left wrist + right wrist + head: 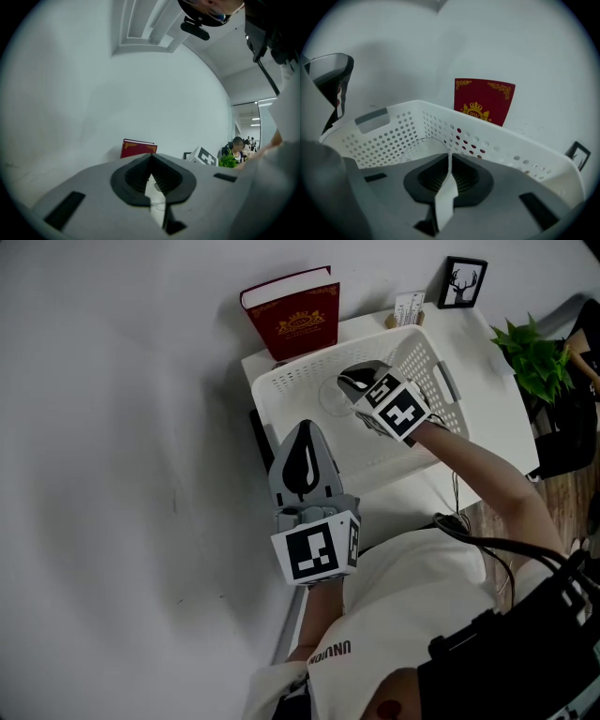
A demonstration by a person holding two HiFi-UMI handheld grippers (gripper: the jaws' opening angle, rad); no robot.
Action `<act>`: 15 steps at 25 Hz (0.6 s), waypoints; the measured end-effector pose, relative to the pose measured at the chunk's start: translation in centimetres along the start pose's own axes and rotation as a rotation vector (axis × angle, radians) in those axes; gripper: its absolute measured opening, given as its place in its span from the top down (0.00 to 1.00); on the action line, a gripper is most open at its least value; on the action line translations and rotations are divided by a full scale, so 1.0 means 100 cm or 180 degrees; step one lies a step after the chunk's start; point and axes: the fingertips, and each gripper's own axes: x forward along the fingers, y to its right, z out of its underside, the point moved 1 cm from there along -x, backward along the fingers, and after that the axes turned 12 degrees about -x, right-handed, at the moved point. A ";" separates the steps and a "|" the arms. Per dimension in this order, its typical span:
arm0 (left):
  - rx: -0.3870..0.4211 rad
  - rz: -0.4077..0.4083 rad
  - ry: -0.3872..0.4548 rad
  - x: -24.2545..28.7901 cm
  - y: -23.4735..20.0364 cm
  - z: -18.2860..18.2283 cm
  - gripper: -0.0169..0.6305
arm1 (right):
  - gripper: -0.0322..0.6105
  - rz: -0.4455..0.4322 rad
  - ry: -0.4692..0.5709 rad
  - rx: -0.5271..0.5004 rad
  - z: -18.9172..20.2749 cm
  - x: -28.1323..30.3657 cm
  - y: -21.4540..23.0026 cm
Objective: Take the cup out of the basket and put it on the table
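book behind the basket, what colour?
The book is dark red with gold corner ornaments and a gold crest; the right gripper view shows it best.

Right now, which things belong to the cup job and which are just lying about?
In the job: clear plastic cup, white perforated plastic basket holding it, white table, right gripper shut on the cup's rim.
Lying about: dark red hardback book, black-framed deer picture, green leafy plant, small card stand; left gripper, shut and empty.

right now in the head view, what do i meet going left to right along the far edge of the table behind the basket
red book → small card holder → framed deer picture → green plant
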 end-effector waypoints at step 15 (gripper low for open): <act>0.0089 0.0125 0.0070 -0.011 0.026 -0.004 0.96 | 0.89 0.0166 0.0395 -0.0099 -0.024 -0.045 -0.004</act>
